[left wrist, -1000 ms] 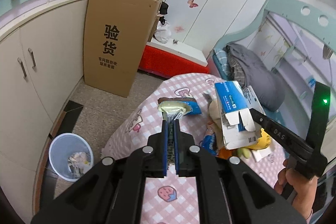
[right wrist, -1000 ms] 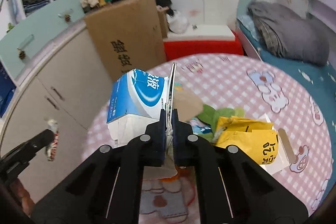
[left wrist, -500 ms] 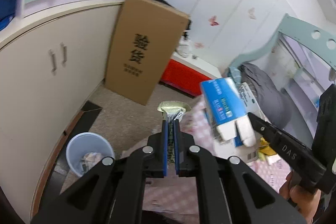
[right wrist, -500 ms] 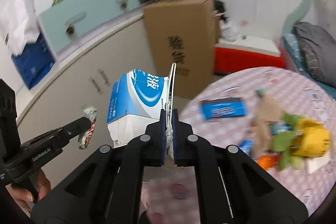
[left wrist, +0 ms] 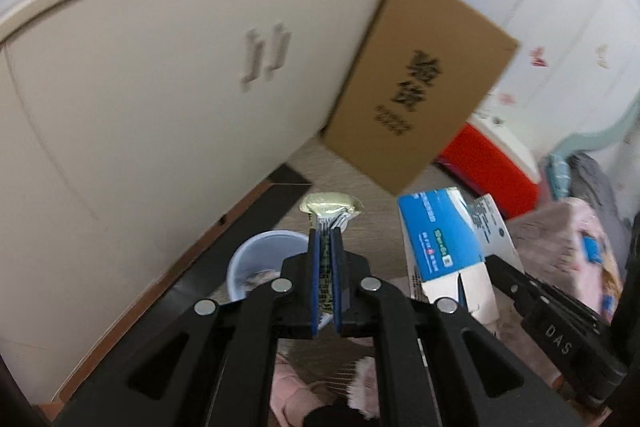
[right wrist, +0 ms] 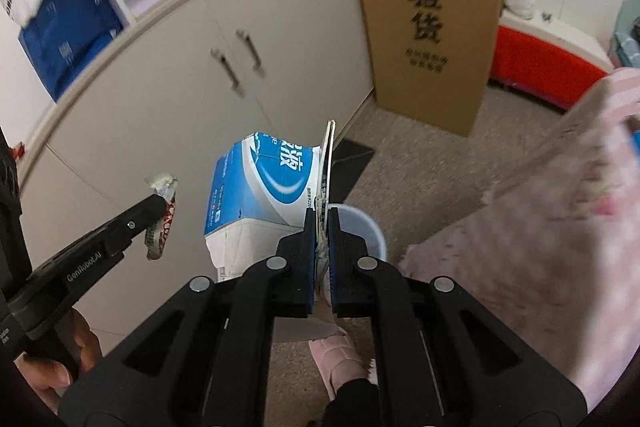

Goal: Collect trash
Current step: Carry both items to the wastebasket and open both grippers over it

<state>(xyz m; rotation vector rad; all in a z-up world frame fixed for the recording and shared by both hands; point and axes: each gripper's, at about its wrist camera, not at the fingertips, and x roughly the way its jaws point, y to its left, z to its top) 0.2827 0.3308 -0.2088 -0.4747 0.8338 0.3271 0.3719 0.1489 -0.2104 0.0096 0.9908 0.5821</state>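
My left gripper (left wrist: pixel 325 233) is shut on a crumpled snack wrapper (left wrist: pixel 331 207) and holds it just above and beyond a pale blue waste bin (left wrist: pixel 256 259) on the floor. In the right wrist view that gripper (right wrist: pixel 160 203) enters from the left with the wrapper (right wrist: pixel 162 217). My right gripper (right wrist: pixel 322 213) is shut on the flap of a blue and white carton (right wrist: pixel 260 195), held over the bin (right wrist: pixel 364 231). The carton (left wrist: pixel 444 239) also shows right of my left gripper. The bin is partly hidden by the fingers and carton.
Cream cabinet doors (left wrist: pixel 160 99) stand to the left. A tall cardboard box (left wrist: pixel 416 87) leans behind the bin; it also shows in the right wrist view (right wrist: pixel 428 15). The pink checked tablecloth (right wrist: pixel 540 219) is on the right. A pink slipper (right wrist: pixel 340 355) is on the floor below.
Both grippers have swung left away from the table and down toward the waste bin, each still holding its piece of trash. The bin now lies right under the fingers.
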